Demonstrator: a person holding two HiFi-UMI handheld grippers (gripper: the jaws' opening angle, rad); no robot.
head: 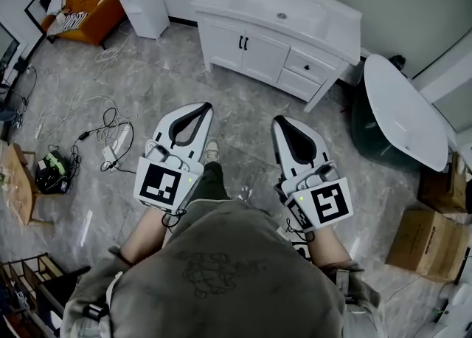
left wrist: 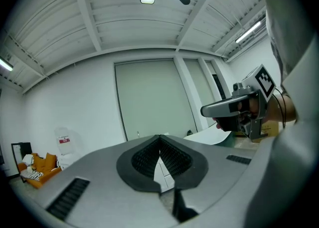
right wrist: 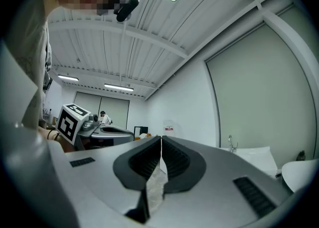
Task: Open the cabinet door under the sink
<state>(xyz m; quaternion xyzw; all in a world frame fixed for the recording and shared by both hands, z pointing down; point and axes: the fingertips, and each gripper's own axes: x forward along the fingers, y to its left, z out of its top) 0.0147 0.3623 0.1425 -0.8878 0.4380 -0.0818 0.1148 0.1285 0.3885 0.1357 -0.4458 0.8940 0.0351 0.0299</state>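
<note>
The white sink cabinet stands across the grey floor, at the top of the head view. Its two doors are closed, with black handles at their meeting edge. Drawers sit to the right of the doors. My left gripper and right gripper are held side by side, pointing toward the cabinet and well short of it. Both are shut and hold nothing. In the left gripper view the jaws meet at the tips. The right gripper view shows its jaws closed too.
A white bathtub stands right of the cabinet. Cables lie on the floor at left, near a wooden stool. A water dispenser and an orange sofa are at the far left. Cardboard boxes sit at right.
</note>
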